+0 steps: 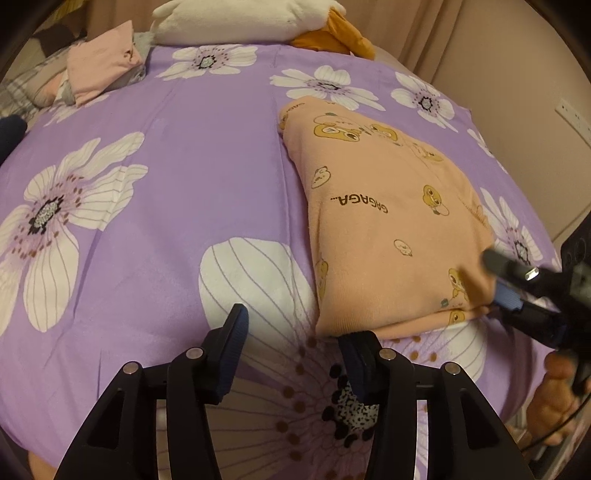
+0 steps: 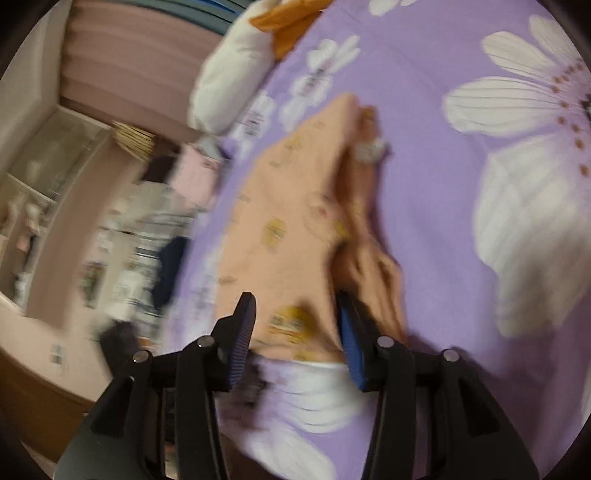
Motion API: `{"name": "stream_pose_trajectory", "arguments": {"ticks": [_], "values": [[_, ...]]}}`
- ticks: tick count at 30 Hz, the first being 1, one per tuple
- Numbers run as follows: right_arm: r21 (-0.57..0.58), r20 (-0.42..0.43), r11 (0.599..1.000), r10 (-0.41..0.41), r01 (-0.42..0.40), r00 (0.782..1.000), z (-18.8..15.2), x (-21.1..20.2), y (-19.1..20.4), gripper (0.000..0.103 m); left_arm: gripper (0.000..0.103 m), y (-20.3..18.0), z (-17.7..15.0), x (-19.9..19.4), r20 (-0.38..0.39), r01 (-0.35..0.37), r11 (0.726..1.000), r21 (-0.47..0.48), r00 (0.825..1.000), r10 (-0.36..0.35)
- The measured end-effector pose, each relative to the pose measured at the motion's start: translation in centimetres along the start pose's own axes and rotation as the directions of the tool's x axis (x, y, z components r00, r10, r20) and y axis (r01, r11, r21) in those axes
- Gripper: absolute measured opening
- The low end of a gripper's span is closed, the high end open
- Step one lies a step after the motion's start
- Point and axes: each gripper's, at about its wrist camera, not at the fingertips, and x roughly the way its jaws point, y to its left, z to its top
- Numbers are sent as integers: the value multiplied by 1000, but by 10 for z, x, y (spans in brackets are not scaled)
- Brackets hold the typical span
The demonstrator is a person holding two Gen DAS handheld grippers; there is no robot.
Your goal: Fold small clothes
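Note:
A peach garment (image 1: 384,221) printed with cartoon ducks lies folded into a rectangle on the purple flowered bedspread (image 1: 177,155). My left gripper (image 1: 295,332) stands open at the garment's near left corner, with only bedspread between its fingers; its right fingertip (image 1: 358,341) is at the fold's near edge. My right gripper (image 1: 500,280) comes in from the right at the near right corner. In the blurred right wrist view the garment (image 2: 288,206) has its corner lying loosely between the right gripper's (image 2: 295,326) spread jaws, and the pads do not press on it.
A folded pink cloth (image 1: 103,70) lies at the far left of the bed. A white plush toy (image 1: 240,18) and an orange cloth (image 1: 332,37) sit at the head. A hand (image 1: 554,406) holds the right gripper. Shelves (image 2: 55,166) stand beyond the bed.

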Motion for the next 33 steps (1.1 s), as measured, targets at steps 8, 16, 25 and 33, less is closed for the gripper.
{"name": "stream_pose_trajectory", "arguments": {"ticks": [8,16,25,33], "values": [[41,146,999,-11,5,989,-9,-21,-17,5,51,-8,-1,-3,-6,-50,998,30,999,51],[57,203,991,-134,125,970,-7,-53,-16,9,51,-10,-4,-2,-14,-62,996,60,998,63],[22,76,997,68,-70,995,-7,-33,-15,45,53,-14,-7,-1,5,-79,991,104,997,79],[137,-20,975,177,-172,984,-16,-23,-22,45,58,-13,-8,0,9,-85,991,104,996,84]]}}
